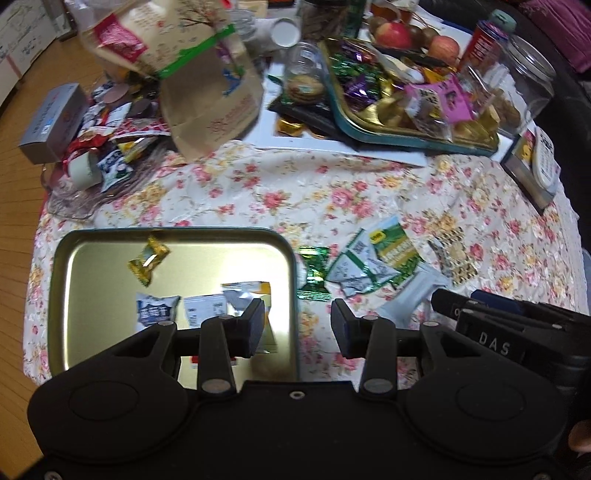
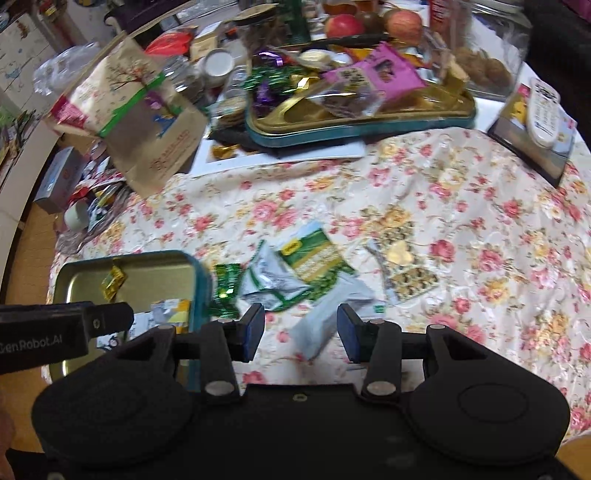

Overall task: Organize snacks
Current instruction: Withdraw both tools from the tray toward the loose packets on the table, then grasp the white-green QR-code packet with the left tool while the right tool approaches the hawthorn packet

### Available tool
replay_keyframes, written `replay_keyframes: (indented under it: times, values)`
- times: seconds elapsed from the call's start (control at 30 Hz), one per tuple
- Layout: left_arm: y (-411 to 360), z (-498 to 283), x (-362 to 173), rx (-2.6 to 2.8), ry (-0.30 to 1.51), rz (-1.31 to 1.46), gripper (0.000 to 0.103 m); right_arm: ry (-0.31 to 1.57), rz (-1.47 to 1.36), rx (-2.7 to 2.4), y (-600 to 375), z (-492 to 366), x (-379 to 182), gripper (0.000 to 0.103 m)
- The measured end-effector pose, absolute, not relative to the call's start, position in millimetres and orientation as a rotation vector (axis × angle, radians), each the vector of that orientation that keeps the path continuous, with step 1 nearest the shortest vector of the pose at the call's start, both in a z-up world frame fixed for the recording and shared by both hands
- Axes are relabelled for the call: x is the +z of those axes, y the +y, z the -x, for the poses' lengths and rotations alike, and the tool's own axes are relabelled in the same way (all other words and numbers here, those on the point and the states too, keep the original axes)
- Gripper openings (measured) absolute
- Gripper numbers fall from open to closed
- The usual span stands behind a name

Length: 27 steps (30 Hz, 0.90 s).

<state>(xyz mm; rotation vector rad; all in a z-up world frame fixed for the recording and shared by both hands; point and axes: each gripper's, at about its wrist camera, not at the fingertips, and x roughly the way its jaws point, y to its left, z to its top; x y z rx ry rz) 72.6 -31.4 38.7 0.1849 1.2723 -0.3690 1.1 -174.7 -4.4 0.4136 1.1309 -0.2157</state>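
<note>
Snacks (image 2: 295,273) beside tin (image 2: 195,280)

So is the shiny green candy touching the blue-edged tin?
Apart. In the left wrist view, a strip of flowery tablecloth shows between the green candy and the tin; the right wrist view is too blurred there to tell.

Floral tablecloth (image 1: 258,192) covers the table. Far side, 2 red apples (image 1: 395,33) sit behind the clutter, a clear glass jar (image 1: 532,81) stands at the right, and a white remote (image 2: 546,114) lies on a dark box (image 2: 532,155) near the edge.
</note>
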Motion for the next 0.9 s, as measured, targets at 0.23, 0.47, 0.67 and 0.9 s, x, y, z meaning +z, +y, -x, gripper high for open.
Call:
replay_keyframes:
  times: [0.23, 0.47, 0.67, 0.9]
  values:
    - [-67, -65, 35, -0.44, 1.292, -0.215, 0.049, 1.127, -0.479, -0.311, -219, 17, -3, 0.046]
    - [-94, -67, 41, -0.49, 1.265, -0.175, 0.049, 1.116, -0.557, -0.396, -259, 32, -1, 0.046]
    - [-103, -79, 51, -0.508, 1.213, -0.103, 0.049, 1.101, -0.63, -0.451, -285, 48, 0, 0.046]
    - [-109, -95, 40, -0.448, 1.212, -0.089, 0.049, 1.072, -0.674, -0.452, -299, 61, 6, 0.046]
